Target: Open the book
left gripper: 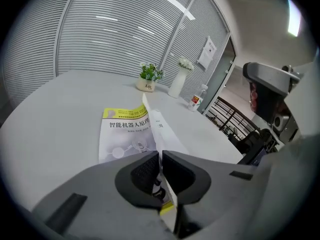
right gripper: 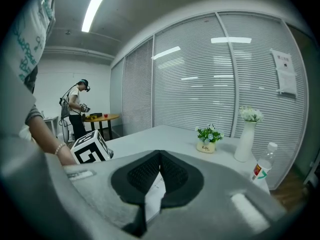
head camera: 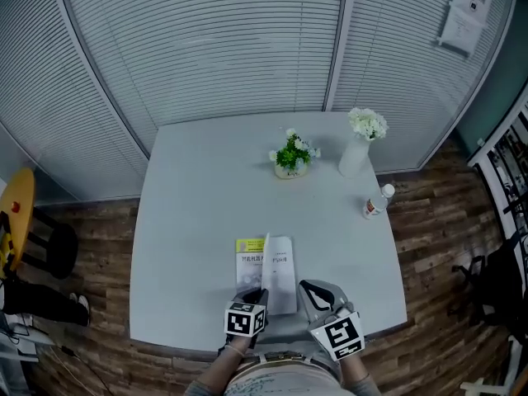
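Table (head camera: pixel 190 221): book (head camera: pixel 250 264) lies at near edge, centre. Step, prob.: lifting cover. Cover (left gripper: pixel 159 129) free side stands up, pinched in left gripper (left gripper: pixel 160 168), jaws closed on it. Right gripper (right gripper: pixel 159 165) jaws together; paper shows thru slit, pinch unclear. Next: swing cover over w/o creasing. Book's near edge hidden by grippers.

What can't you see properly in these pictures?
- Head view: the near end of the book, behind the left gripper and right gripper.
- Head view: the wall notice, print too small.
- Left gripper view: the lifted leaf, edge-on, print unreadable.
- Right gripper view: the label of the bottle, too small.
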Tool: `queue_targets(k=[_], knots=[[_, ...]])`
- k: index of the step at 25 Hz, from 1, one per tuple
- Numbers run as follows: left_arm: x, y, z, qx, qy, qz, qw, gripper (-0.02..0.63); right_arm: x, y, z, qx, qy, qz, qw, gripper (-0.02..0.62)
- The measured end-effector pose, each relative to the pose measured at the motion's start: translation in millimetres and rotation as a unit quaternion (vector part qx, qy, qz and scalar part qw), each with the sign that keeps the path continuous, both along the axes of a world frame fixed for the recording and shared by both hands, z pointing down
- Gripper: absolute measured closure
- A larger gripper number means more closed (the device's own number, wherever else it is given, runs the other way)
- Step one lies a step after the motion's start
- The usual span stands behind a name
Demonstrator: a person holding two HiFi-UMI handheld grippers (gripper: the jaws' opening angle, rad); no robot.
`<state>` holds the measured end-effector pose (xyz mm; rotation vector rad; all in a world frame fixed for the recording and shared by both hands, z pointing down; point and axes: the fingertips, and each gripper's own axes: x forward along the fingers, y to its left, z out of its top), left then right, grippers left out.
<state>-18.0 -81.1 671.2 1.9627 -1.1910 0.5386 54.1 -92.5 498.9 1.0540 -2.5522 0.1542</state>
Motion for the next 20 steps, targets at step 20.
queue_targets(k=[20], knots=[[-57, 7, 0, -0.018, 0.029, -0.006, 0.9994, 0.588, -43, -1, 6, -0.010, 0.019, 0.025, 0.999, 0.592]])
